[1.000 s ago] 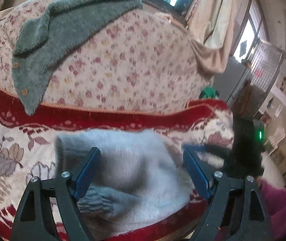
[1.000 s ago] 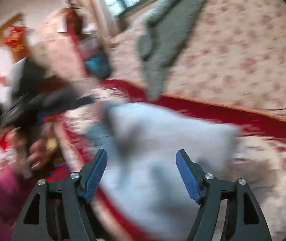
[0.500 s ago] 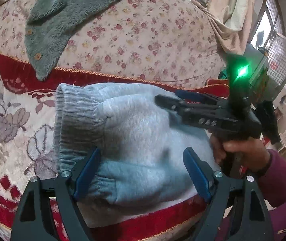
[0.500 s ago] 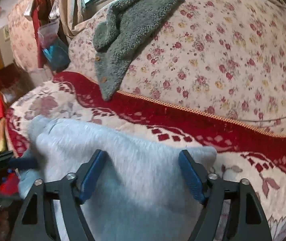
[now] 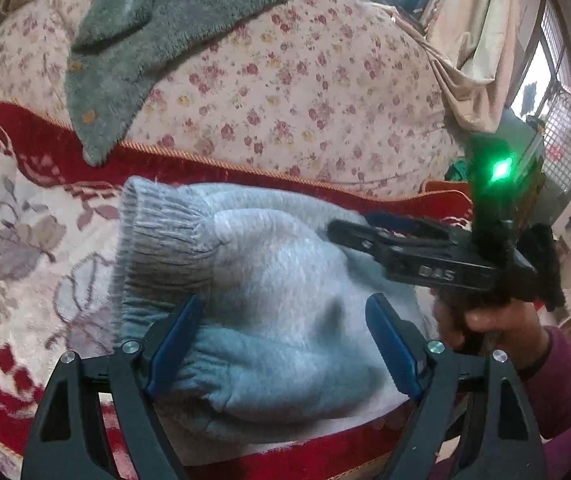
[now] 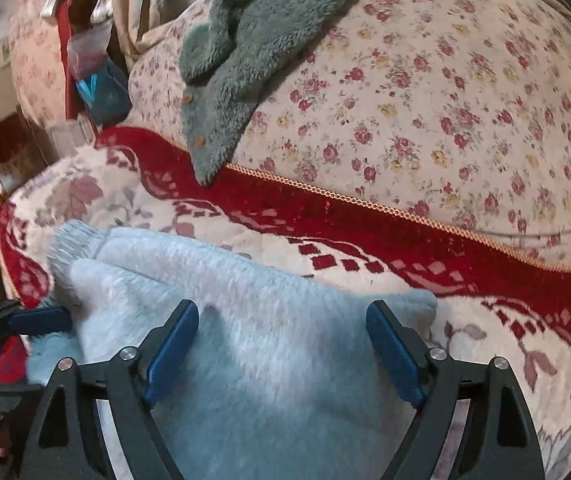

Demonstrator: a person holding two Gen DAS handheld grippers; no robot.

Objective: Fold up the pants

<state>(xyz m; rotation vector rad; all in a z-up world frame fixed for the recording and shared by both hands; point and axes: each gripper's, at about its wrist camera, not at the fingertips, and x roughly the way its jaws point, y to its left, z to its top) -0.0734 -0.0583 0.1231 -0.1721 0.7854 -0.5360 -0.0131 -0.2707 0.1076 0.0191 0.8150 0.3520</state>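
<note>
Compared with a second ago: blur gone in both views, both tools lower and nearer the cloth, folded bundle now filling the lower part of each picture. Right gripper (image 6: 281, 344) jaws just been opening, now spread wide over the bundle, blue pads clear of the fabric, nothing clamped. Left gripper (image 5: 285, 340) released too, jaws wide and unchanged, hovering over the near edge of the bundle, gripping nothing.

Pale blue fleece pants (image 5: 285, 292) folded into a compact rounded packet, lying on the red-and-cream floral sofa throw (image 5: 25, 248) at the front of the seat. Ribbed grey knit cuff (image 5: 161, 236) at the packet's left end, gathered elastic edge below it. Surface fuzzy, soft, slightly dimpled.

Behind: cream sofa back with small red roses (image 5: 285, 92), gold braid trim along the red border, and a grey-green plush garment with wooden buttons (image 5: 145, 32) draped over the top. Seen from the left wrist, right tool lying sideways across the packet, held by a hand (image 5: 497, 320) in a magenta sleeve.
</note>
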